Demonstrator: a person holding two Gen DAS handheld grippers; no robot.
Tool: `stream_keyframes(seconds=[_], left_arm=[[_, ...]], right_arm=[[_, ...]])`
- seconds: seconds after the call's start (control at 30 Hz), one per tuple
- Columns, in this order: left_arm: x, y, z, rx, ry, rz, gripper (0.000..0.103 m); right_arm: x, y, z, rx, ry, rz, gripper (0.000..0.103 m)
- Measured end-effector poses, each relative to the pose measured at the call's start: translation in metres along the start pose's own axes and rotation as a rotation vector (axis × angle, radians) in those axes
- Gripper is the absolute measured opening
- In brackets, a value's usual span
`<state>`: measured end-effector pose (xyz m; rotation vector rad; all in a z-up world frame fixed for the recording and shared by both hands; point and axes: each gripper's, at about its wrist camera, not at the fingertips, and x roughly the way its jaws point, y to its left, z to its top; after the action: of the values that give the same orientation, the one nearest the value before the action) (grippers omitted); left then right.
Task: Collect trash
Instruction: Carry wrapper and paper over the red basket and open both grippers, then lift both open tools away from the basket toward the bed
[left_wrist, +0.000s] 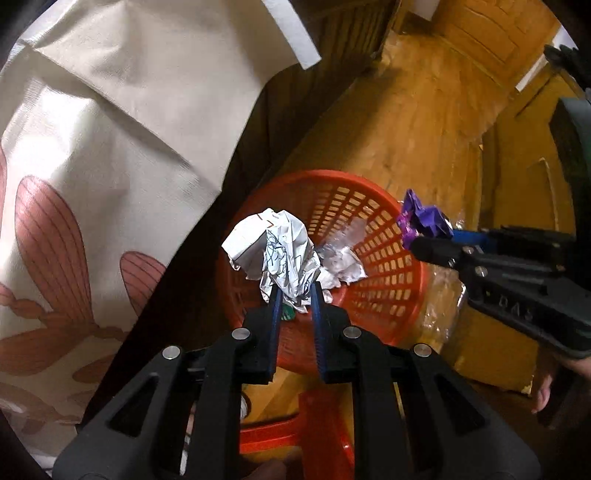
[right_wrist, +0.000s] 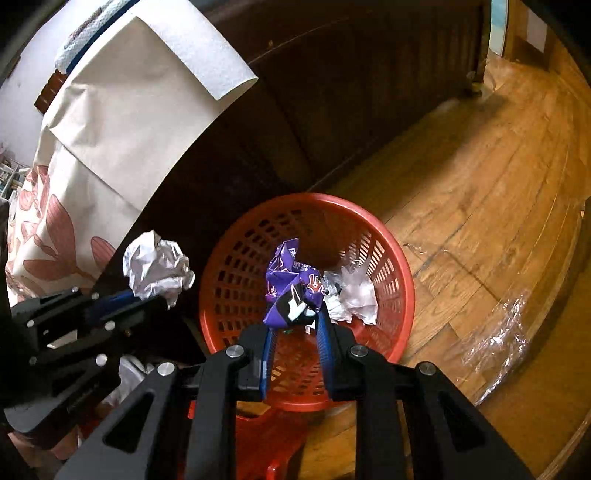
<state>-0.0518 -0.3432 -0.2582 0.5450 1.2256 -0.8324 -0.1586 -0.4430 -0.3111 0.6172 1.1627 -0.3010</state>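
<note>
Basket (left_wrist: 388, 258), red plastic lattice, stands on the wooden floor (left_wrist: 424, 129) in the left wrist view, holding one crumpled clear-and-white scrap (left_wrist: 341, 260); above its rim the left gripper (left_wrist: 294, 295) is clamped on a scribbled paper ball (left_wrist: 273, 251). Right wrist view: same basket (right_wrist: 236, 280) and scrap (right_wrist: 352, 295), with the right gripper (right_wrist: 295, 325) closed on a crumpled purple wrapper (right_wrist: 291, 288) over the opening, clear plastic film (right_wrist: 498, 339) lying on the floor beside.
</note>
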Motion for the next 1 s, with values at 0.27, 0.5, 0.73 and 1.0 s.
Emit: stream_keyframes(seconds=[0.27,0.5,0.73,1.0], left_arm=[[0.001,0.006,0.003,-0.051,-0.001,-0.023,0.016],[-0.004,0.001,0.002,-0.003,-0.015,-0.027,0.019],[-0.012,-0.003,0.003,0.018,-0.052,-0.03,0.053],[-0.021,0.0,0.006,0.008,-0.073,-0.028,0.056]], right_arm=[[-0.002,0.005,0.008,-0.026,-0.014,-0.011,0.023],[-0.006,0.009,0.012,-0.027,-0.017,-0.019,0.024],[-0.013,0.01,0.018,-0.038,-0.034,-0.051,0.049],[-0.028,0.012,0.029,-0.059,-0.055,-0.069,0.053]])
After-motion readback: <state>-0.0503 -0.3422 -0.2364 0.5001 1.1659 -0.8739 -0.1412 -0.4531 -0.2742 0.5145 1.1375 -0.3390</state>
